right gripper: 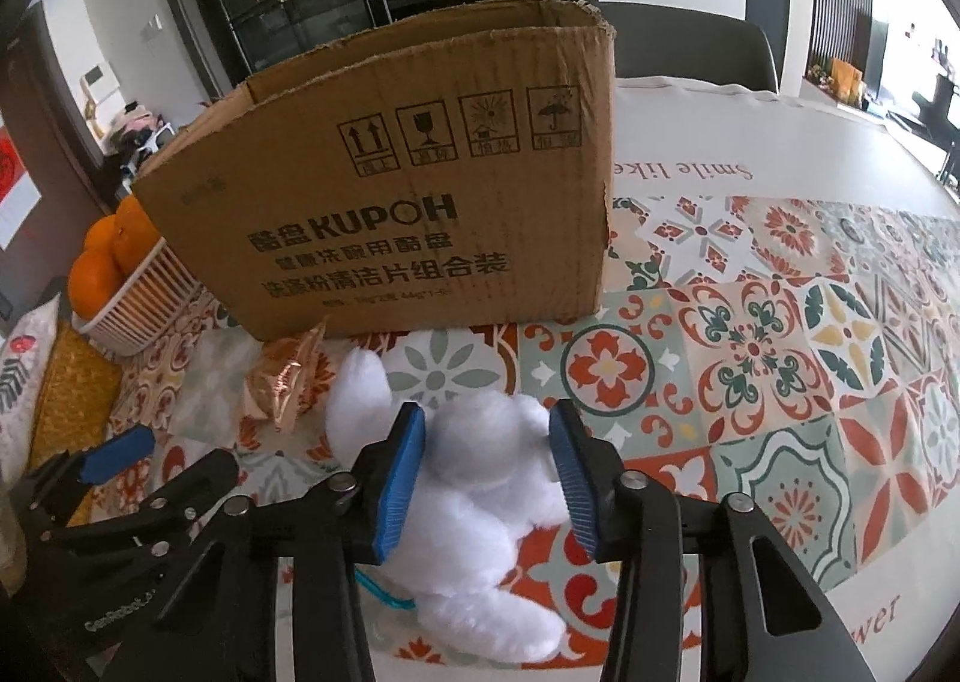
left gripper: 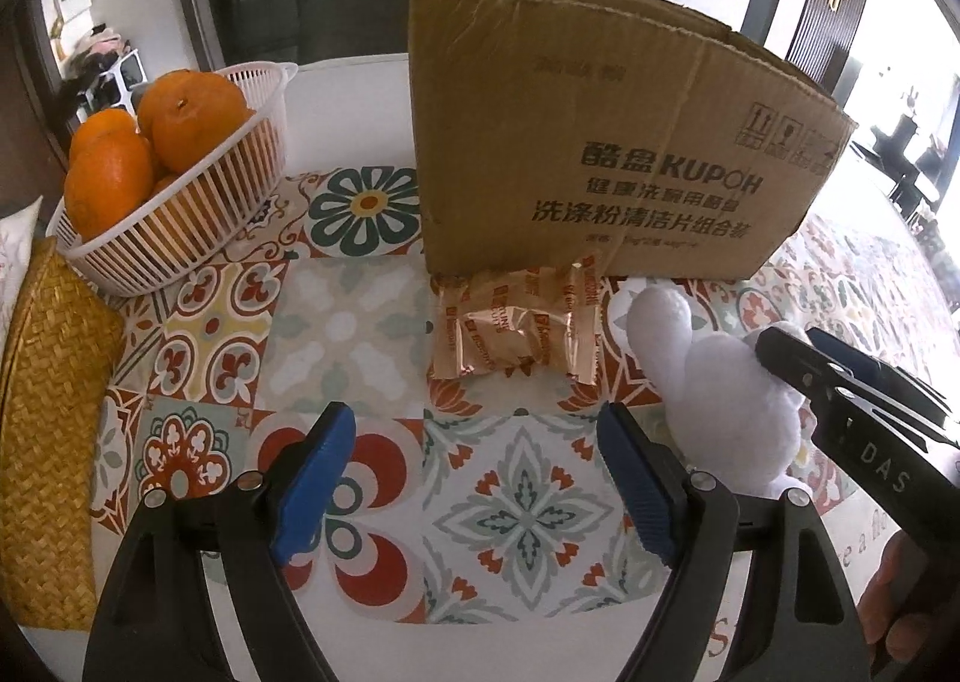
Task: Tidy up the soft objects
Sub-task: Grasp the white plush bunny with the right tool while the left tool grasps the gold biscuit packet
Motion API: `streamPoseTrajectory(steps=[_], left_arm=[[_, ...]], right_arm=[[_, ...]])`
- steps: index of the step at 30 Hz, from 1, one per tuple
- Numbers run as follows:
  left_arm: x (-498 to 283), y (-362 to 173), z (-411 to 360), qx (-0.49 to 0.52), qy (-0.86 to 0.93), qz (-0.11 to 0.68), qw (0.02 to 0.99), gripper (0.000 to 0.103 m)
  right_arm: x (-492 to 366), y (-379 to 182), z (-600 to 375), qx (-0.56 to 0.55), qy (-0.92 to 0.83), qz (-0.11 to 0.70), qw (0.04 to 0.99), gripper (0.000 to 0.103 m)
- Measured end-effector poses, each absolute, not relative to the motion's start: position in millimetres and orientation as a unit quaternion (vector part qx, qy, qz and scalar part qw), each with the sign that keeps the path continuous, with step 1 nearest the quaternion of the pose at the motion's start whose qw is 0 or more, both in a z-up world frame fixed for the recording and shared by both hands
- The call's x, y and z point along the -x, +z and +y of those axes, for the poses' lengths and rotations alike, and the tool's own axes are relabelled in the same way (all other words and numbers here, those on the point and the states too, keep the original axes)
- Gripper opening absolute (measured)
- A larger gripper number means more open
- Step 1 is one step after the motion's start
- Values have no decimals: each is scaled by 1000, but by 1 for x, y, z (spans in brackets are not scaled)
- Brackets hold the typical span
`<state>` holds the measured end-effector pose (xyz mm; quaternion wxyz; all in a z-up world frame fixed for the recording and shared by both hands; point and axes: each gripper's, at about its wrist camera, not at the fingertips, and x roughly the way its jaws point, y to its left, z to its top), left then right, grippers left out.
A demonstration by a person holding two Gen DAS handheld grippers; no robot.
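Oranges (left gripper: 174,123) fill white basket (left gripper: 180,238); cardboard box (left gripper: 600,141) interior hidden. Right gripper (right gripper: 487,472) jaws straddle plush toy (right gripper: 480,502), unclosed; left gripper (left gripper: 474,478) jaws open.

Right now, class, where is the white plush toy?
In both views, the white plush toy lies on the patterned tablecloth before the cardboard box, right of the snack packets, between the right gripper fingers.

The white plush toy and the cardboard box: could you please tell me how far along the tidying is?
Nothing visibly packed yet. In hand: the right tongs straddle the white plush toy on the table. Left: lift it into the brown cardboard box; the orange foil packet lies untouched; left tongs are open.
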<state>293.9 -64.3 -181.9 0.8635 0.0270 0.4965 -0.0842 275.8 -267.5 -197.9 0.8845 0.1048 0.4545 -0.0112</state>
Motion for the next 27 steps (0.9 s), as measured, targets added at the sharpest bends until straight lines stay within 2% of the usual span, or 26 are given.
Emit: streamPoseTrajectory(steps=[14,22,27], left_arm=[[-293,-187,-59,-35,-78,485,870,83],[-294,-182,-62,-35,-97,472,876,83],[-299,-180,-64,-16,-118,470,875,89]], right_arm=[[-267,-200,-237,27,-16,423,906,32],[-261,-189,-232,50,-15,411,910,29],[-264,-177,-237,50,-27,400,915,29]])
